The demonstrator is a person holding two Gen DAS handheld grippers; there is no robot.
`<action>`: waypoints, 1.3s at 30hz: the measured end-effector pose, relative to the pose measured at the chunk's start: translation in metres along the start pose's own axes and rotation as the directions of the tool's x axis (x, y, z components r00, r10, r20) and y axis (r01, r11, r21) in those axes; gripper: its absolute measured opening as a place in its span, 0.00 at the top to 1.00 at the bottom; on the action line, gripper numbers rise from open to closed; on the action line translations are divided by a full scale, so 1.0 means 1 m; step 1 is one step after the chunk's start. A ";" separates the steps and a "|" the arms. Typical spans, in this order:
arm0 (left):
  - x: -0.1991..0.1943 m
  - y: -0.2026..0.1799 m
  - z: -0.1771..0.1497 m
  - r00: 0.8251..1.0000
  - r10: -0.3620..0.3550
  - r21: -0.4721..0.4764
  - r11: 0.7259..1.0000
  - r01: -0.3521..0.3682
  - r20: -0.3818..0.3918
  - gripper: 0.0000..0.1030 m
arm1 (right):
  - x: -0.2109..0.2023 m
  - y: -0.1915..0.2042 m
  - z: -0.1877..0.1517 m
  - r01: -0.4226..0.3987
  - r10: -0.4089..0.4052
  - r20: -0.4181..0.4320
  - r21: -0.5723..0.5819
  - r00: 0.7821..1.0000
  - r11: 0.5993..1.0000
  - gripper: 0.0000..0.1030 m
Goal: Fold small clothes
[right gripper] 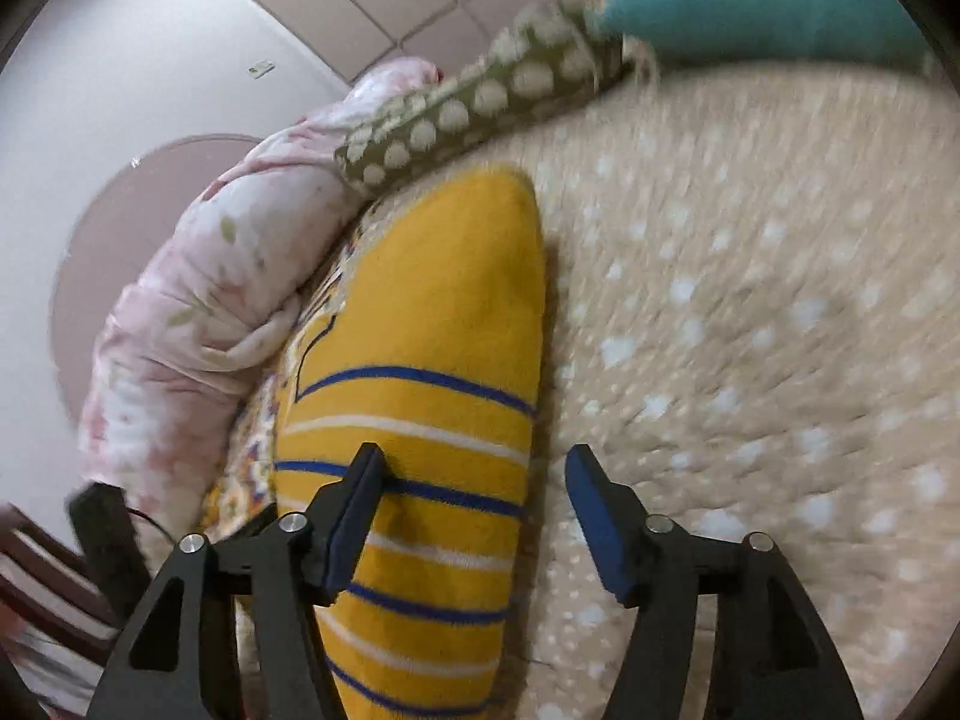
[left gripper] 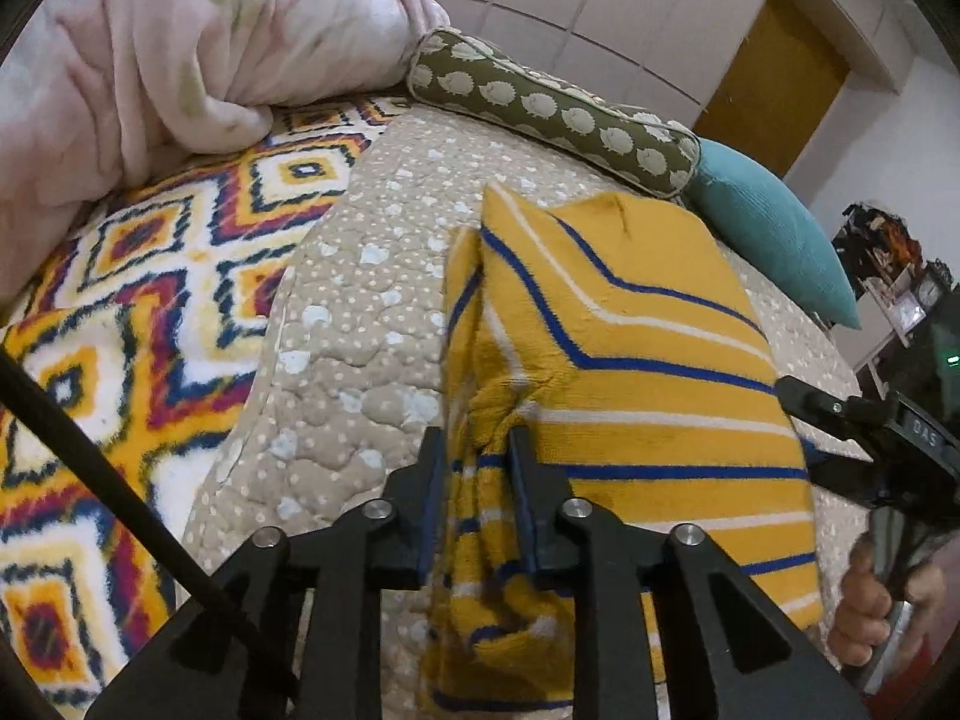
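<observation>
Fuzzy knit garment [left gripper: 648,372] — quilted matt cloth bedcover [left gripper: 360,324], matt black plastic jaws

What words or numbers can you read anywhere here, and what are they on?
"DAS" – on the black body of the right gripper, seen from the left wrist.
The shelf clutter at the far right is too small to read.
The small plate on the wall is too blurred to read.
The yellow striped garment held by the left gripper carries no writing.

Yellow garment [left gripper: 648,360] with blue-white stripes; beige white-dotted quilt [left gripper: 360,324].
</observation>
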State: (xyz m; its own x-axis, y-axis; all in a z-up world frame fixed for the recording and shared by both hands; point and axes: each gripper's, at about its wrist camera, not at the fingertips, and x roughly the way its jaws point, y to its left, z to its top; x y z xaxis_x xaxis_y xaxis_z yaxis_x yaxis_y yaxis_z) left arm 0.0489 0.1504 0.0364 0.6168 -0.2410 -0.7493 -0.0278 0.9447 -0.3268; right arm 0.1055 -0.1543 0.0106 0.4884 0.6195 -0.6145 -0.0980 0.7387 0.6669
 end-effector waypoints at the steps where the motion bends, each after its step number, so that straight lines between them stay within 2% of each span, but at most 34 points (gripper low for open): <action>1: 0.000 0.001 -0.001 1.000 -0.001 0.000 1.000 0.001 0.001 0.75 | 0.006 -0.006 0.000 -0.049 0.050 -0.016 0.033 0.999 0.998 0.29; 3: 0.001 0.001 -0.002 1.000 -0.001 -0.005 1.000 0.001 0.000 0.72 | 0.022 -0.017 0.001 -0.164 0.169 -0.039 0.110 0.985 0.980 0.27; 5: 0.002 0.001 -0.003 1.000 -0.007 -0.011 1.000 0.007 -0.001 0.71 | 0.038 -0.022 0.000 -0.231 0.242 -0.048 0.166 0.969 0.959 0.26; 6: 0.002 0.001 -0.003 1.000 -0.007 -0.012 1.000 0.007 0.000 0.71 | 0.044 -0.021 0.001 -0.238 0.247 -0.035 0.175 0.968 0.955 0.26; 8: 0.002 -0.001 -0.004 1.000 0.004 -0.011 1.000 -0.004 0.008 0.71 | 0.054 -0.013 0.005 -0.231 0.241 -0.033 0.181 0.970 0.956 0.35; 9: 0.002 -0.003 -0.005 1.000 0.006 -0.014 1.000 -0.006 0.010 0.71 | 0.058 -0.011 0.007 -0.232 0.245 -0.043 0.195 0.969 0.953 0.50; 10: 0.002 -0.005 -0.006 1.000 0.000 -0.020 1.000 0.000 0.010 0.74 | 0.059 -0.010 0.009 -0.241 0.257 -0.051 0.211 0.965 0.947 0.58; 13: 0.002 -0.028 -0.007 0.999 -0.035 -0.010 0.999 0.035 0.003 0.79 | 0.040 0.000 0.014 -0.234 0.242 -0.035 0.159 0.970 0.959 0.65; 17: 0.010 -0.066 -0.015 0.990 -0.136 0.032 0.990 0.137 -0.042 0.80 | -0.002 0.000 0.025 -0.218 0.217 0.016 0.090 0.976 0.972 0.65; 19: 0.016 -0.083 -0.023 0.982 -0.176 0.055 0.982 0.180 -0.071 0.80 | -0.026 -0.013 0.031 -0.186 0.183 0.046 0.077 0.982 0.980 0.65; 21: 0.022 -0.094 -0.031 0.978 -0.185 0.078 0.978 0.192 -0.093 0.79 | -0.042 -0.031 0.036 -0.120 0.116 0.062 0.075 0.991 0.990 0.65; 23: 0.020 -0.099 -0.034 0.985 -0.151 0.111 0.981 0.160 -0.079 0.77 | -0.044 -0.049 0.034 -0.034 0.030 0.041 0.082 0.999 0.996 0.61; 25: 0.014 -0.097 -0.036 0.985 -0.153 0.114 0.980 0.161 -0.075 0.76 | -0.037 -0.057 0.031 0.023 -0.023 0.001 0.089 1.000 0.996 0.49; 28: -0.002 -0.084 -0.038 0.987 -0.151 0.104 0.982 0.156 -0.057 0.75 | -0.047 -0.054 0.030 0.044 -0.046 0.018 0.101 0.999 0.994 0.47; 30: -0.018 -0.073 -0.038 0.992 -0.121 0.105 0.987 0.123 -0.017 0.75 | -0.064 -0.045 0.032 0.062 -0.066 0.049 0.087 0.997 0.994 0.47; 32: -0.032 -0.061 -0.035 0.994 -0.103 0.092 0.991 0.100 0.026 0.70 | -0.081 -0.031 0.034 0.137 -0.140 0.104 0.038 0.985 0.990 0.46; 34: -0.038 -0.050 -0.029 0.994 -0.090 0.062 0.994 0.087 0.055 0.55 | -0.095 -0.018 0.032 0.208 -0.203 0.171 -0.008 0.964 0.978 0.43; 37: -0.041 -0.036 -0.023 0.995 -0.036 0.034 0.999 0.033 0.091 0.53 | -0.112 0.009 0.031 0.266 -0.236 0.290 -0.065 0.927 0.962 0.38; 38: -0.041 -0.031 -0.022 0.995 -0.020 0.026 1.000 0.018 0.093 0.53 | -0.109 0.021 0.032 0.269 -0.230 0.304 -0.090 0.924 0.959 0.38; 39: -0.042 -0.028 -0.022 0.996 -0.018 0.017 1.000 0.016 0.092 0.53 | -0.103 0.030 0.033 0.260 -0.219 0.286 -0.115 0.933 0.959 0.41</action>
State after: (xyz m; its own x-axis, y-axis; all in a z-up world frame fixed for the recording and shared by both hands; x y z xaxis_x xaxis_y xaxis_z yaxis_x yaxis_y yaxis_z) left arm 0.0063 0.1296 0.0642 0.6871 -0.2364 -0.6870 -0.0042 0.9443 -0.3292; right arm 0.0811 -0.2053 0.1080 0.7254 0.3403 -0.5983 -0.0664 0.8998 0.4312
